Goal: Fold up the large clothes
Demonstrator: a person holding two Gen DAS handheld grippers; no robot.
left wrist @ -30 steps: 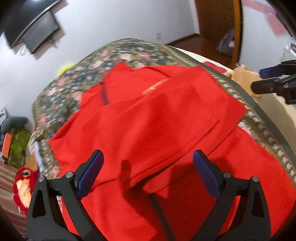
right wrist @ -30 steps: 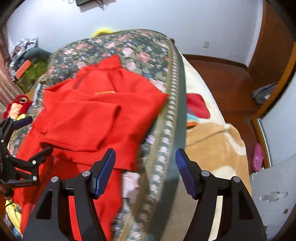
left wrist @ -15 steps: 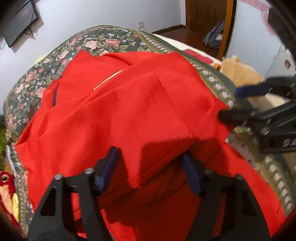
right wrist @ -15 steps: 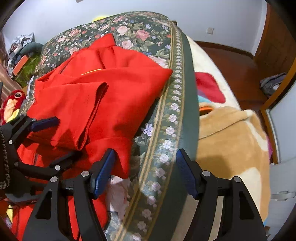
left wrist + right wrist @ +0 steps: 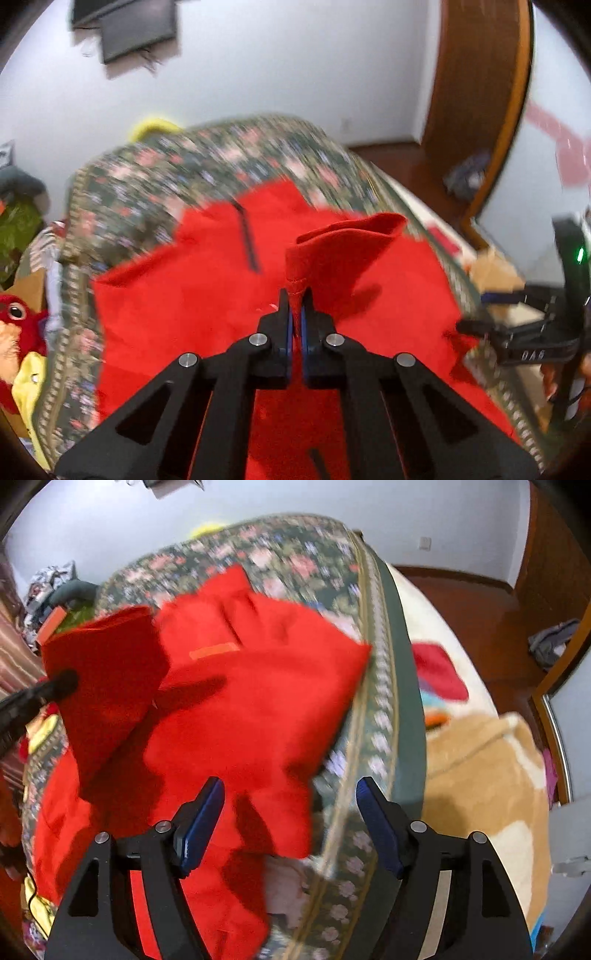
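Note:
A large red garment [image 5: 177,306] lies spread on a floral bedspread [image 5: 192,173]. My left gripper [image 5: 295,314] is shut on a fold of the red cloth and holds it lifted; the raised flap [image 5: 343,240] stands above the rest. In the right wrist view the same garment [image 5: 251,709] covers the bed's near side, with the lifted flap [image 5: 107,679] at the left beside the left gripper's tip. My right gripper [image 5: 290,827] is open and empty, hovering over the garment's near corner at the bedspread's border. It also shows at the right edge of the left wrist view [image 5: 491,310].
The bedspread's patterned border [image 5: 380,709] runs along the bed's right side. A tan and cream blanket [image 5: 480,768] lies to the right. A red plush toy [image 5: 18,325] sits at the bed's left. A wooden door [image 5: 480,92] and wood floor lie beyond.
My left gripper has shut on a fold of the red garment and lifted it. My right gripper has stayed open and shifted slightly over the garment's corner.

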